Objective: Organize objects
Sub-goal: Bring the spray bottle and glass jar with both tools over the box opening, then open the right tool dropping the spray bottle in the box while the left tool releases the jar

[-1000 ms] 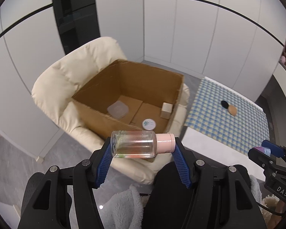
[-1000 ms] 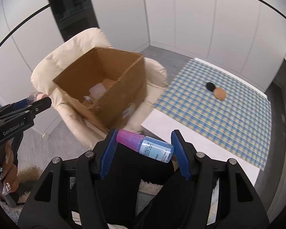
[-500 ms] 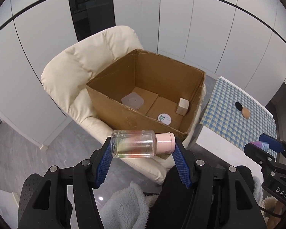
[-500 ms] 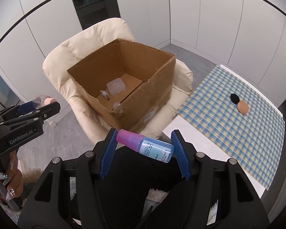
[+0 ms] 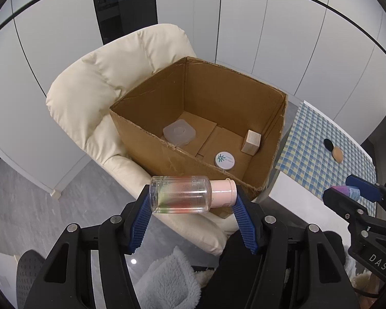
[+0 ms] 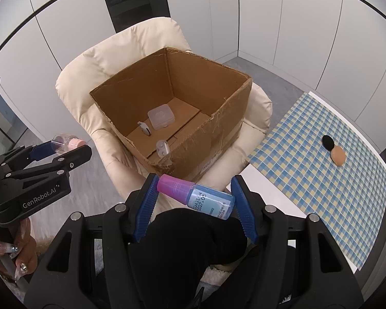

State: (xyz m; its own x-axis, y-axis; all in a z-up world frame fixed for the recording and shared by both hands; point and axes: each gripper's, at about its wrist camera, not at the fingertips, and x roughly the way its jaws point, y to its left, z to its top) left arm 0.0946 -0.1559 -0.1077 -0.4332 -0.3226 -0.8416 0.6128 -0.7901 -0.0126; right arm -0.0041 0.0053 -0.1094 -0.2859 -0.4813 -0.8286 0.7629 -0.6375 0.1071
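Left gripper (image 5: 193, 203) at lower centre of the left wrist view, jaws partly closed, blue ribbed pads pressing both ends of a clear bottle with a pink cap (image 5: 191, 197); bottle lies crosswise, cap toward frame right, pink-green tint inside. Right gripper (image 6: 194, 199) at lower centre of the right wrist view, jaws likewise partly closed on a blue bottle with a magenta cap (image 6: 196, 197); bottle lies crosswise, slightly tilted, cap toward frame left, printed date code on label. Both bottles are held in the air just short of the near rim of an open cardboard box (image 5: 266, 139), at frame centre in both views, which sits on the seat of a cream padded armchair (image 5: 90, 97). Box contents, left wrist view: translucent square lidded container (image 5: 178, 131) at left of the floor, small wooden block (image 5: 251, 141) against the right wall, round white jar lid with green emblem (image 5: 225, 160) near the front. Right wrist view adds two small white plastic pieces (image 6: 153, 139), type unclear. At right of frame, a table with blue-yellow checked cloth (image 6: 308, 170) carries a black puff and a tan makeup sponge (image 6: 338, 155), touching each other. A hand with decorated nails (image 6: 15, 255) grips the left tool's handle at lower left.
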